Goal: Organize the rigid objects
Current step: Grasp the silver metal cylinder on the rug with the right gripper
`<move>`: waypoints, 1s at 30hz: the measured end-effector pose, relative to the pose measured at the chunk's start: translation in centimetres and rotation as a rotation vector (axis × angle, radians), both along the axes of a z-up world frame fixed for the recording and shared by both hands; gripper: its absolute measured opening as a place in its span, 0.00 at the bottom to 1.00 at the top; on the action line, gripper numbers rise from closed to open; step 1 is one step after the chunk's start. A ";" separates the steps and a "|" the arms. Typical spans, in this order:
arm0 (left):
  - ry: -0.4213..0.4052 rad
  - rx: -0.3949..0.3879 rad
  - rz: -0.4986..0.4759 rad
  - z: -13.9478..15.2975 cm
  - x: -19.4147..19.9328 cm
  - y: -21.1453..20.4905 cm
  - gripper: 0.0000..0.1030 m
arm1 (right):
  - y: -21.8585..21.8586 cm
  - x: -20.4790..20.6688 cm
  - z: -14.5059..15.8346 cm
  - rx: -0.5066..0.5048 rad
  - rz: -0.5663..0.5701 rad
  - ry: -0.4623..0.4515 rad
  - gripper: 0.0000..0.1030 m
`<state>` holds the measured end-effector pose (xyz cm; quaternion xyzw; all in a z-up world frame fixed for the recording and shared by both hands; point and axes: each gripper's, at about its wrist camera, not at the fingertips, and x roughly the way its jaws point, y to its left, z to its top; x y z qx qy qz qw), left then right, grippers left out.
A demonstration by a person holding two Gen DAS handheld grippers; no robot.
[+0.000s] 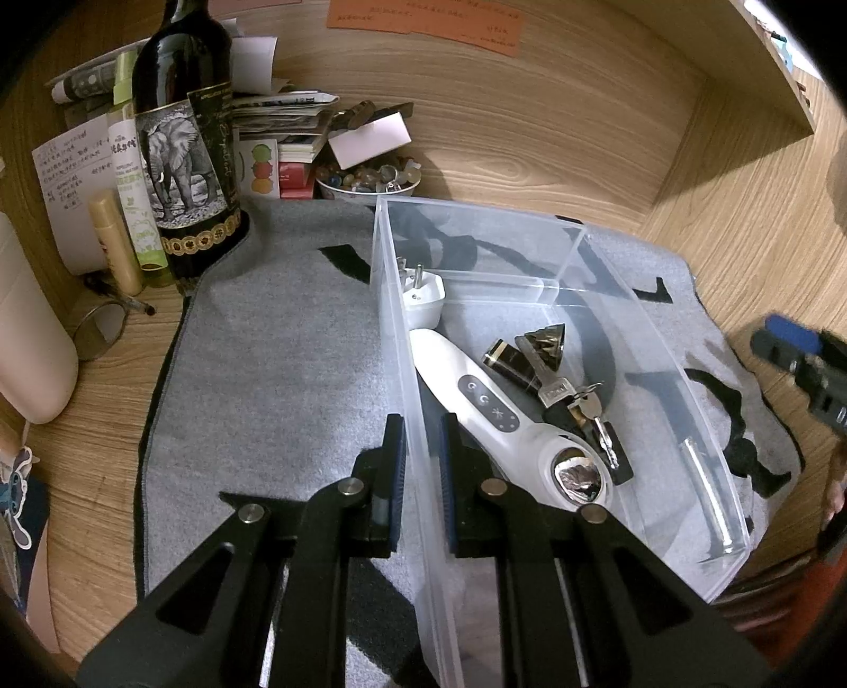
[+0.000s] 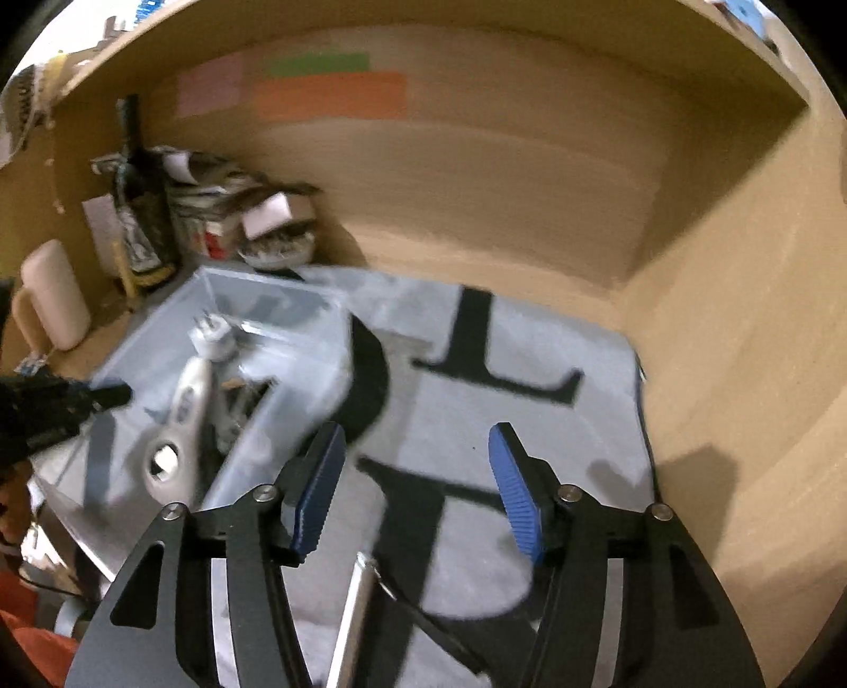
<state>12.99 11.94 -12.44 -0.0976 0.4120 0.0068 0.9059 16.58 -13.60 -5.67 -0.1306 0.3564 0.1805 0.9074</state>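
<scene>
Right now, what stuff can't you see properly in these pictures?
- Right wrist view: the clear box and its contents are smeared by motion blur.
- Left wrist view: the orange note has writing too small to read.
- Left wrist view: the right gripper is cut off by the edge.

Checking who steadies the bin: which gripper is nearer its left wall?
Left. The left gripper is clamped on the bin's left wall; the right gripper hangs open over the mat, off the bin's far side.
</scene>
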 end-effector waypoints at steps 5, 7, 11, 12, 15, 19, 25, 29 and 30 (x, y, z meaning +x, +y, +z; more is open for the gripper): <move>0.001 0.003 -0.002 0.0 -0.1 0.0 0.11 | -1.5 -0.9 -2.6 0.014 -0.035 0.092 0.52; 0.000 0.003 -0.002 0.0 -0.1 0.0 0.11 | -1.7 -1.4 -3.6 0.014 -0.030 0.117 0.52; 0.000 0.002 -0.004 0.0 -0.1 0.1 0.11 | -1.3 -1.5 -6.8 0.004 -0.028 0.211 0.59; 0.000 0.003 -0.004 0.0 -0.1 0.1 0.11 | -1.3 -1.5 -7.4 0.009 -0.025 0.230 0.59; 0.000 0.003 -0.003 0.0 -0.1 0.1 0.11 | -0.7 -2.0 -9.1 -0.022 -0.012 0.233 0.57; -0.001 -0.001 -0.005 0.0 -0.1 0.2 0.11 | -0.5 -2.1 -9.1 0.004 -0.001 0.213 0.29; -0.004 -0.007 -0.005 0.0 -0.2 0.2 0.11 | -0.9 -1.5 -9.0 0.024 -0.034 0.215 0.16; -0.004 -0.008 -0.005 0.0 -0.2 0.2 0.11 | -0.6 -1.2 -8.5 0.035 -0.040 0.202 0.16; -0.004 -0.007 -0.005 0.0 -0.2 0.2 0.11 | -0.6 -1.3 -8.2 0.040 -0.041 0.196 0.16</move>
